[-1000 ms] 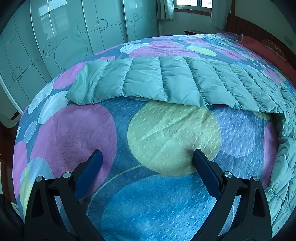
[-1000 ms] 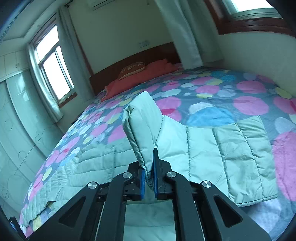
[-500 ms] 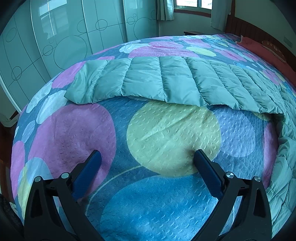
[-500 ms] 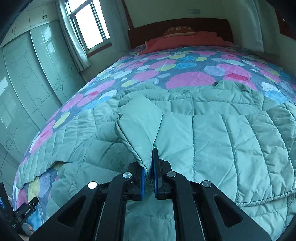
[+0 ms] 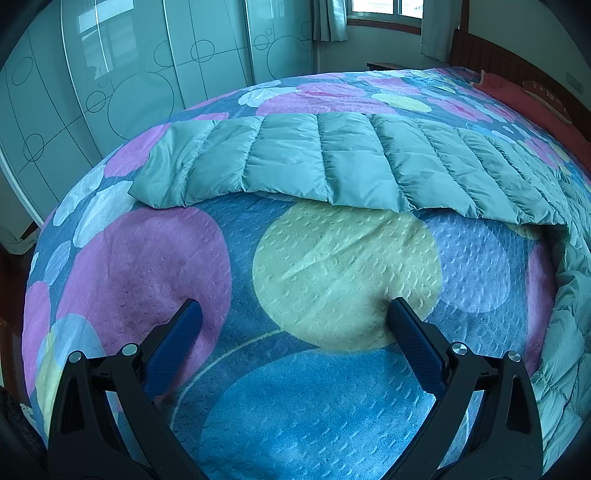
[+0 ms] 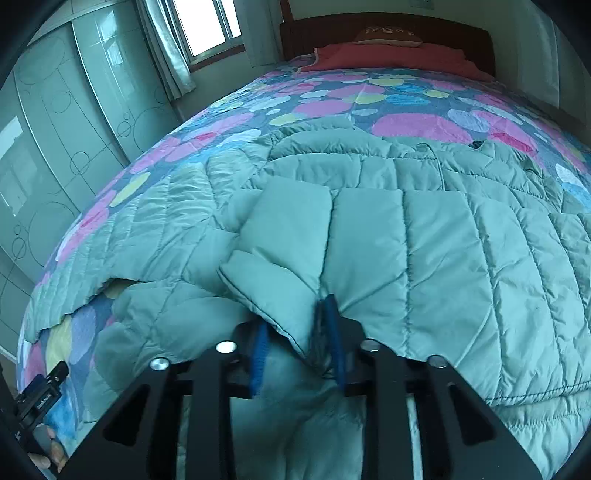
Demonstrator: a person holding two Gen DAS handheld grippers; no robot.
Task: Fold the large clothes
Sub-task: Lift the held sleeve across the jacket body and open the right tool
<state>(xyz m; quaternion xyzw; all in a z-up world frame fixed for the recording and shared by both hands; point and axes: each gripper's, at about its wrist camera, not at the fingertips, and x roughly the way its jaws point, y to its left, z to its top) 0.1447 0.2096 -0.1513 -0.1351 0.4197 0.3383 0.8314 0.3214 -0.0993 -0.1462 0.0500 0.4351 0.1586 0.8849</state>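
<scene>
Left gripper [image 5: 293, 314] spread wide, empty, low over bedspread [image 5: 332, 266]. Right gripper [image 6: 295, 332] parted, folded sleeve end of coat [image 6: 424, 240] lying loose between pads. Coat spread across bed middle; other sleeve [image 5: 295, 158] stretched beyond left gripper. Pillow [image 6: 388, 35] far, at headboard.

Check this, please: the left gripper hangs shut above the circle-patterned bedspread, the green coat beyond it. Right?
Not quite: the left wrist view shows the left gripper open, jaws wide apart. The rest holds: it hangs above the bedspread, the green coat beyond it.
</scene>
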